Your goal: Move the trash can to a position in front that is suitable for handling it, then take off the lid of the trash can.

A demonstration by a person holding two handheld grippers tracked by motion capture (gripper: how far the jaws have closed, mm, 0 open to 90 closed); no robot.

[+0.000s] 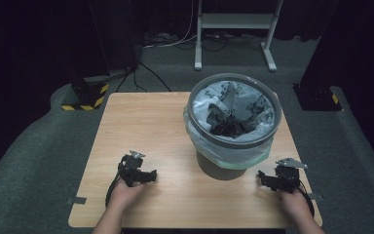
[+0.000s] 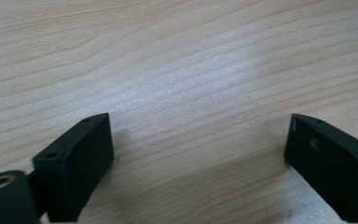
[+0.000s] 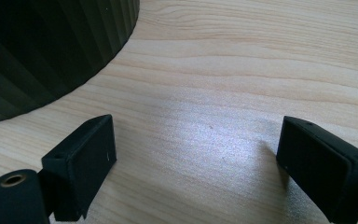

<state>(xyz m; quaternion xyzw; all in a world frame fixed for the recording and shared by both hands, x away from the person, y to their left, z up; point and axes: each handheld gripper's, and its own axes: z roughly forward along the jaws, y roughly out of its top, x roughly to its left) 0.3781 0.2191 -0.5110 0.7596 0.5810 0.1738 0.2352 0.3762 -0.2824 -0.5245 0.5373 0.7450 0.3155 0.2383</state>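
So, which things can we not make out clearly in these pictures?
- Contents of the bin: in the high view, dark crumpled shapes lie inside the liner bag, too dim and small to identify.
- Bin in the right gripper view: the frame edge cuts off all but its ribbed lower wall.
- Background floor: cables and a white stand fade into darkness.

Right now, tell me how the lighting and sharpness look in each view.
High view: dark room, lit wooden table, bin soft but readable. Left gripper view: pale sheen on the wood between the open left tongs, wood grain soft. Right gripper view: similar glare between the right tongs, bin wall in shadow.
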